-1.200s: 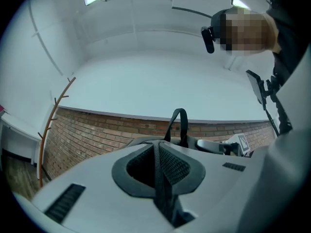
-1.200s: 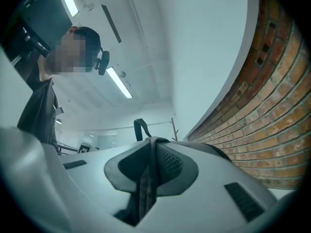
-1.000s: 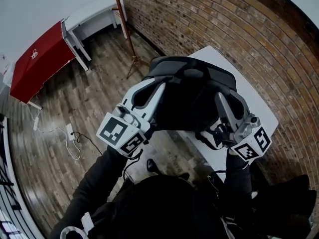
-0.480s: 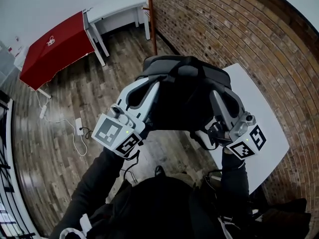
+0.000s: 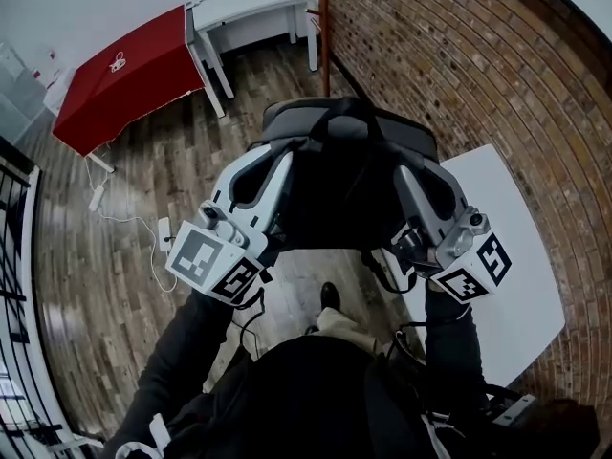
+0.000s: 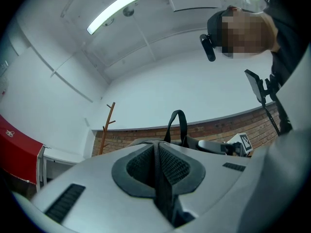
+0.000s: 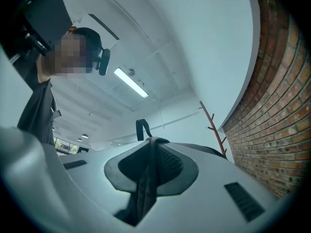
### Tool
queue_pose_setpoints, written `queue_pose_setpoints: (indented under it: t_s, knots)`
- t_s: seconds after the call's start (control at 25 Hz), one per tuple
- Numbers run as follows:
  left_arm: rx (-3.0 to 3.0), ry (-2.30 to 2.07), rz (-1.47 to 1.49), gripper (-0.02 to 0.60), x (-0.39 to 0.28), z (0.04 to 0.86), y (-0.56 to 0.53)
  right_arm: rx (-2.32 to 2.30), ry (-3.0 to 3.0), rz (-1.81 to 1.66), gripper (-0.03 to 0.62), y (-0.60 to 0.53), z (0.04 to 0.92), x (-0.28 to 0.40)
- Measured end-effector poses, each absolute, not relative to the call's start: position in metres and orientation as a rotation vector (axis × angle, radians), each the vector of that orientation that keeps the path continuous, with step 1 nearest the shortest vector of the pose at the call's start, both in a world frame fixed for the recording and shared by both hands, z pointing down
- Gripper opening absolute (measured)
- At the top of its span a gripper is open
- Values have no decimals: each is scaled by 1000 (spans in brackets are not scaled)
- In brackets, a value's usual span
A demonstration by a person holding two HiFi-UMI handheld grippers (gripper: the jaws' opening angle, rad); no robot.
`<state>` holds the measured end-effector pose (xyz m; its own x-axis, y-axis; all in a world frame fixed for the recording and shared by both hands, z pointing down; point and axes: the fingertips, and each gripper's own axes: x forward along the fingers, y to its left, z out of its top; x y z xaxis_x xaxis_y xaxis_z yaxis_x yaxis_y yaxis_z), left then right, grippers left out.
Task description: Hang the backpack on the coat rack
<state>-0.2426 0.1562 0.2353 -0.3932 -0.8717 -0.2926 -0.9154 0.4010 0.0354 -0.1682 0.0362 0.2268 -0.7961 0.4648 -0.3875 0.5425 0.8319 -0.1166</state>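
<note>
Head view: the left gripper [image 5: 279, 165] and right gripper [image 5: 409, 175] are holding the black fabric backpack [image 5: 344, 194] up between them, over the wooden plank floor [image 5: 115, 256] beside the white table [image 5: 521, 290]. Each gripper's jaws are clamping a black webbing strap [image 6: 163, 193]. The brown wooden coat rack [image 5: 323, 22] is standing ahead by the red brick wall [image 5: 459, 55], apart from the backpack.

R tongs [image 7: 151, 166] clamped on backpack strap [image 7: 143, 193].
Strap dark, pinched tight; carry loop [image 7: 142, 128] sticks up behind, wooden coat rack [image 7: 214, 129] at right by brick wall [image 7: 272, 106], person [image 7: 41, 106] upper left.
</note>
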Motion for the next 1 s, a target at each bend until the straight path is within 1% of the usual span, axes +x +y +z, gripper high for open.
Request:
queue_pose_setpoints:
  t_s: [0.48, 1.0]
  knots:
    - [-1506, 2492, 310, 38, -341, 237, 113, 834, 2672, -298, 40, -10, 224, -272]
    - [-1517, 2477, 331, 38, -446, 248, 108, 812, 2704, -289, 40, -14, 233, -376]
